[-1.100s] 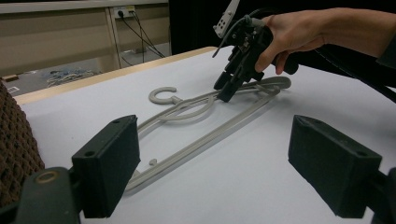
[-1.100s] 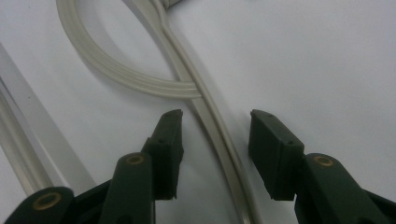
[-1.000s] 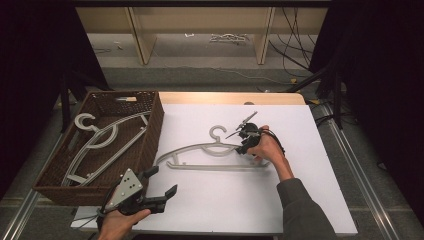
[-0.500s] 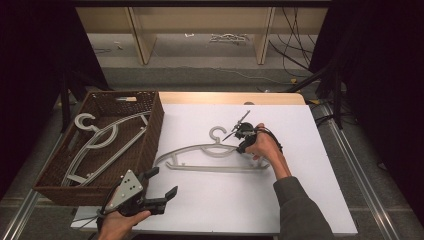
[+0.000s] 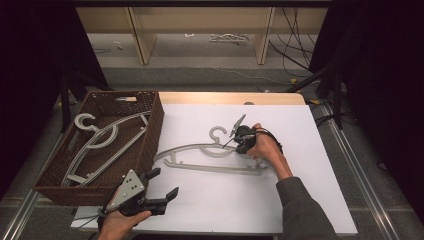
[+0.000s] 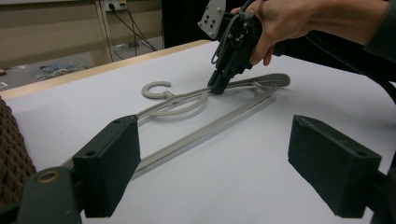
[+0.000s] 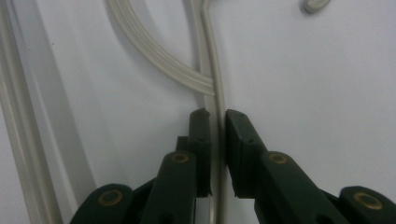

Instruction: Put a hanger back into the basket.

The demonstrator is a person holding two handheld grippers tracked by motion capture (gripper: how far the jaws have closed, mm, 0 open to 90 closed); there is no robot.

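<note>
High view: a grey plastic clothes hanger (image 5: 210,155) lies flat on the white sheet covering the table (image 5: 310,200), just right of a brown wicker basket (image 5: 152,125) that already contains two similar hangers (image 5: 100,145). The right gripper (image 5: 234,146) points down onto the hanger's upper arm, just below the hook; its fingers have just been closing on that thin rail. The left gripper (image 5: 162,186) hangs near the table's front edge, well apart from the hanger.

Left gripper view: its own two fingers (image 6: 109,170) stand wide apart with nothing between them. Beyond them the hanger (image 6: 210,123) lies on the white sheet, and the right gripper (image 6: 218,86) meets the shoulder rail close to the hook's neck.

Right gripper view: the fingers (image 7: 201,140) are clamped on the narrow rail of the hanger (image 7: 215,88), one pad on each side, just below where a curved inner bar joins it.

The hanger looks light and stiff, with smooth, likely slippery plastic. A hold off-centre would probably let it swing or pivot between the pads; gripping near the neck, as here, keeps it roughly balanced.
</note>
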